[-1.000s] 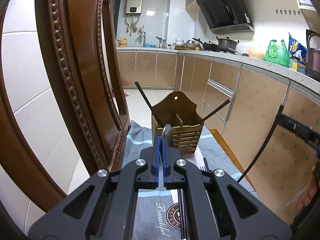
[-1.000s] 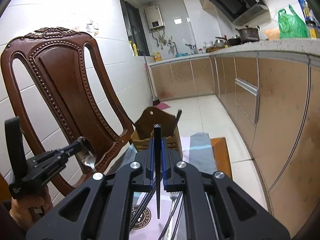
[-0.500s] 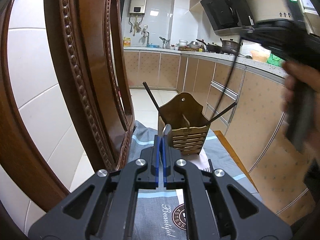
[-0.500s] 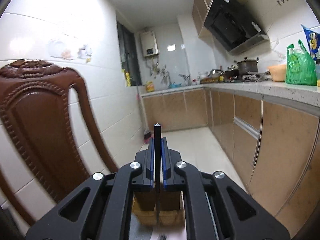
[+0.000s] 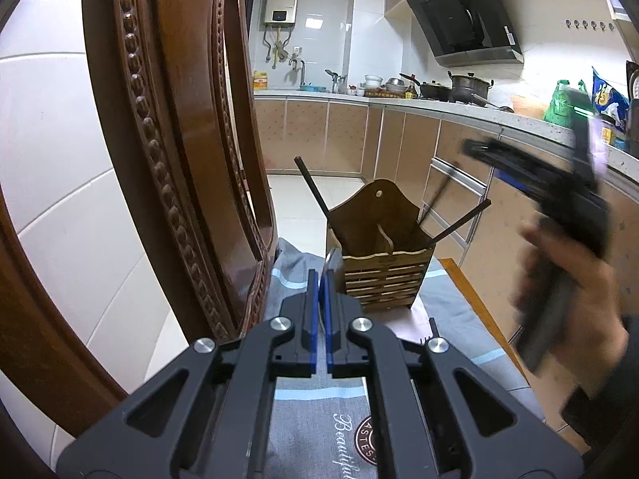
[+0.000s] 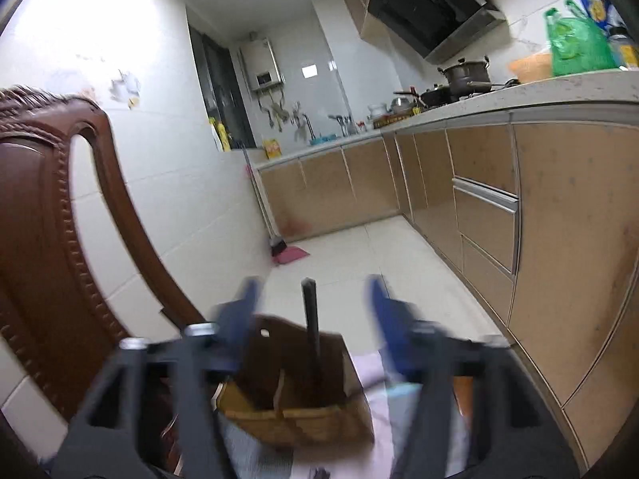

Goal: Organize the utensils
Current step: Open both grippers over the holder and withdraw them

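Note:
My left gripper point(image 5: 319, 279) is shut on a metal spoon point(image 5: 330, 260), seen edge-on, just in front of the wooden utensil holder point(image 5: 383, 251) and to its left. Black chopsticks point(image 5: 313, 189) lean out of the holder. In the right wrist view my right gripper point(image 6: 313, 295) hovers over the holder point(image 6: 295, 411) with its jaws opening wide. A black chopstick point(image 6: 310, 319) stands free between the blue pads point(image 6: 379, 299), its lower end down in the holder. In the left wrist view a hand carries that gripper point(image 5: 559, 199), blurred, at the right.
A carved wooden chair back point(image 5: 179, 159) stands close on the left. The holder rests on a grey printed cloth point(image 5: 315, 411), where a fork point(image 5: 433, 327) also lies. Kitchen cabinets and a counter point(image 5: 479, 115) run along the right. A dustpan point(image 6: 287, 253) lies on the floor.
My right gripper has travelled forward over the holder and its jaws have sprung apart, letting go of the black chopstick. The left gripper has stayed put with the spoon.

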`<state>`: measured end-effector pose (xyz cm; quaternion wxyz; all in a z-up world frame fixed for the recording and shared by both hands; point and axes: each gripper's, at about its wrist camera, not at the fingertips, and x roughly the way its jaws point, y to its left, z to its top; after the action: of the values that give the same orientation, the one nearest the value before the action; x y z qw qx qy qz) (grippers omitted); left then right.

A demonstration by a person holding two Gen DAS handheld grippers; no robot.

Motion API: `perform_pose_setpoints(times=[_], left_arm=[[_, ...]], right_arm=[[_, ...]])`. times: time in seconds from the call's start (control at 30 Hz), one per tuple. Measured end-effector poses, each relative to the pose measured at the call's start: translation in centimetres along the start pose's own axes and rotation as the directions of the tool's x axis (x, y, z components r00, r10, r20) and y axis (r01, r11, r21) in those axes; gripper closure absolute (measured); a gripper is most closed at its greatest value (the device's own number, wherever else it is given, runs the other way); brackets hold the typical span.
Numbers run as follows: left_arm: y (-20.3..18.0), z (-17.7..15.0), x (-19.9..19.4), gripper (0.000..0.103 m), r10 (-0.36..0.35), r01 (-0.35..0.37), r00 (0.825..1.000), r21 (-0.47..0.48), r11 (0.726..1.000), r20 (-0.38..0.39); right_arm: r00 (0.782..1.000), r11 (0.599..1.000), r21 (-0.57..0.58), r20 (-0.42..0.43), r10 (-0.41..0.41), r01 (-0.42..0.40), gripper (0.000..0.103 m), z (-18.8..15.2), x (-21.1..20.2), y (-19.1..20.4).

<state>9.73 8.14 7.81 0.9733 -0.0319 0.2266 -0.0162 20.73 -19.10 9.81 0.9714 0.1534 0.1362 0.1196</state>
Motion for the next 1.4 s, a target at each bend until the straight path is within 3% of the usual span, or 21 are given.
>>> perform_pose_setpoints(times=[0.03, 0.13, 0.23, 0.3, 0.47, 0.73, 0.93, 1.17, 1.27, 1.33, 1.4], left_arm=[[0.0, 0.0, -0.1, 0.101, 0.003, -0.003, 1.0, -0.005, 1.0, 0.003], [0.1, 0.2, -0.7, 0.101, 0.013, -0.012, 1.0, -0.025, 1.0, 0.018], [0.4, 0.7, -1.1, 0.101, 0.049, -0.047, 0.998, -0.053, 0.998, 0.04], [0.5, 1.5, -1.1, 0.101, 0.087, -0.083, 0.994, -0.067, 0.994, 0.062], [-0.2, 4.9, -0.6, 0.1, 0.143, -0.132, 0.983, -0.096, 0.987, 0.117], [-2.2, 12.5, 4.4, 0.1, 0.219, -0.203, 0.96, -0.108, 0.973, 0.172], [-1.1, 14.0, 10.3, 0.1, 0.252, -0.23, 0.96, -0.171, 0.958, 0.121], [0.2, 10.4, 17.1, 0.099, 0.193, -0.197, 0.98, -0.251, 0.948, -0.038], [-0.1, 8.3, 17.6, 0.09, 0.146, -0.165, 0.985, -0.248, 0.954, -0.093], [-0.4, 7.4, 16.0, 0.052, 0.133, -0.148, 0.988, -0.23, 0.962, -0.08], [-0.6, 6.7, 12.9, 0.031, 0.138, -0.144, 0.99, -0.214, 0.966, -0.039]], right_arm=[[1.0, 1.0, 0.011, -0.007, 0.014, -0.014, 0.017, -0.3, -1.4, -0.5], [0.999, 0.999, 0.043, -0.027, 0.018, -0.017, 0.004, -2.3, -7.1, -3.0], [0.997, 0.998, 0.049, -0.061, -0.039, 0.042, 0.003, -5.5, -10.8, -5.5], [0.992, 0.994, 0.086, -0.115, -0.051, 0.061, 0.003, -6.4, -11.0, -6.9], [0.993, 0.997, 0.031, -0.096, -0.071, 0.075, 0.003, -6.2, -10.6, -8.0], [0.993, 0.994, 0.092, -0.108, -0.042, 0.052, 0.003, -6.1, -9.3, -10.1], [0.993, 0.994, 0.108, -0.118, -0.023, 0.036, 0.003, -6.0, -9.1, -10.8], [0.989, 0.993, 0.109, -0.149, -0.018, 0.035, 0.003, -6.1, -8.2, -10.9], [0.988, 0.994, 0.104, -0.156, -0.016, 0.033, 0.003, -6.1, -8.0, -10.6], [0.987, 0.994, 0.102, -0.158, -0.01, 0.027, 0.003, -6.2, -8.0, -10.4], [0.987, 0.995, 0.094, -0.162, -0.008, 0.023, 0.003, -6.2, -7.9, -10.1]])
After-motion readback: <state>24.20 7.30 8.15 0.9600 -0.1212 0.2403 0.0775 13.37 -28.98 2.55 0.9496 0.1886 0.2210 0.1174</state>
